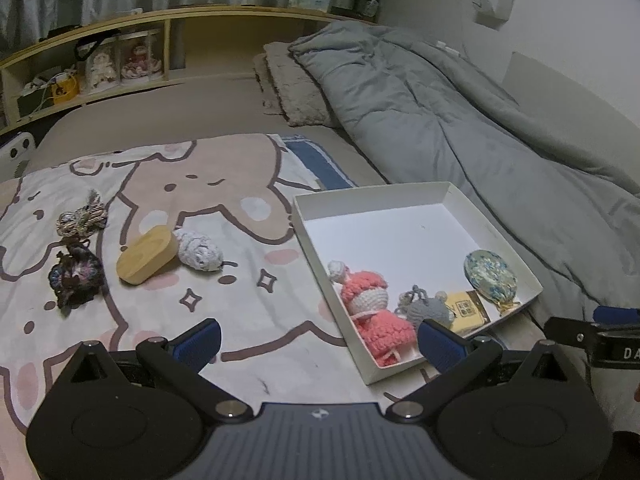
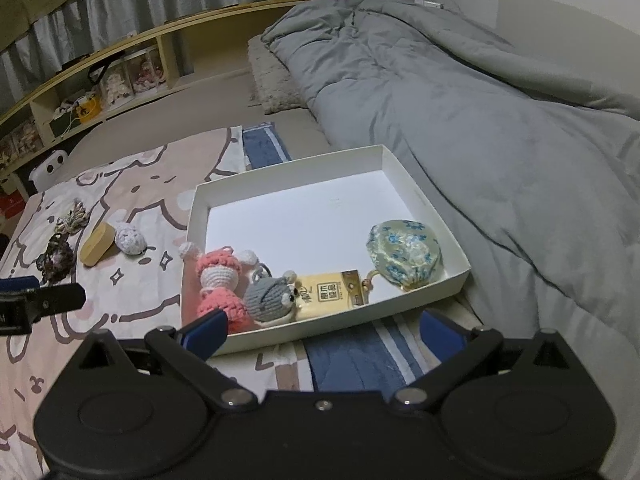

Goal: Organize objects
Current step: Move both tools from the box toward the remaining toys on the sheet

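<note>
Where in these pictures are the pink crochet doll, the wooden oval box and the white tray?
pink crochet doll (image 2: 218, 276): right wrist view, on its white knitted face.
wooden oval box (image 1: 146, 254): left wrist view, on its flat top.
white tray (image 2: 304, 168): right wrist view, on its far wall.

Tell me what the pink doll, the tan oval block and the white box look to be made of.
Pink doll: crocheted yarn, with a looped, fuzzy surface.
Tan oval block: probably wood, matte, with smooth rounded edges; a plastic look-alike is possible.
White box: likely cardboard, with thin, straight, matte walls.
</note>
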The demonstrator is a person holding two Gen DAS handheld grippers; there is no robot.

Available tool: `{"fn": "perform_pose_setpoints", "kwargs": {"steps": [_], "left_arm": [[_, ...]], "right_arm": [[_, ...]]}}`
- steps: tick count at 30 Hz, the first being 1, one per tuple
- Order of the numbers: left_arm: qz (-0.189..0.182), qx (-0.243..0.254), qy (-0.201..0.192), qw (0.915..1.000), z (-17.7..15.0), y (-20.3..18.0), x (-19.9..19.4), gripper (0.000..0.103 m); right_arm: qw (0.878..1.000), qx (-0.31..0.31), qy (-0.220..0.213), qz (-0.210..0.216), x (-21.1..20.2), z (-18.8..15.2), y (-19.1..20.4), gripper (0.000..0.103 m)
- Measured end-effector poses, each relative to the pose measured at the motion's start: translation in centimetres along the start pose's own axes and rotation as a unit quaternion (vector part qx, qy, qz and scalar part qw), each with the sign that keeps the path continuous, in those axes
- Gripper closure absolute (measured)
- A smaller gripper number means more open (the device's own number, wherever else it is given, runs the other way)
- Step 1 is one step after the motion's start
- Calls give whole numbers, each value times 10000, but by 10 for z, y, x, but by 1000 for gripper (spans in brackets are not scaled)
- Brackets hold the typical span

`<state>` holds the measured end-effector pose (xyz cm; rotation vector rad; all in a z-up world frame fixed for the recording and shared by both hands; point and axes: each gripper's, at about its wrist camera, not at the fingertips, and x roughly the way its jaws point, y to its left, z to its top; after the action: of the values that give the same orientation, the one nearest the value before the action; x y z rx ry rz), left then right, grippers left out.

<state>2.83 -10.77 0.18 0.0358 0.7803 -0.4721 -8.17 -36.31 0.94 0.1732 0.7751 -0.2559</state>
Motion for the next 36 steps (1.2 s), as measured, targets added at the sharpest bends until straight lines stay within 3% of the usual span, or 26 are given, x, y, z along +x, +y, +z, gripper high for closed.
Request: {"fn": "perform_pose_setpoints", "kwargs": {"steps": [9, 19, 36], "left_arm": [[129, -177, -170, 9996, 6, 20, -7, 0], [394, -543, -442, 9968, 16, 59, -17, 0], [1107, -1311, -802, 9819, 33, 144, -20, 0]], "right_arm": [[9994, 171, -40, 309, 7, 12, 13, 0], [9969, -47, -188, 766, 30, 34, 62, 0], [9874, -490, -268, 1478, 77, 65, 148, 0]]}}
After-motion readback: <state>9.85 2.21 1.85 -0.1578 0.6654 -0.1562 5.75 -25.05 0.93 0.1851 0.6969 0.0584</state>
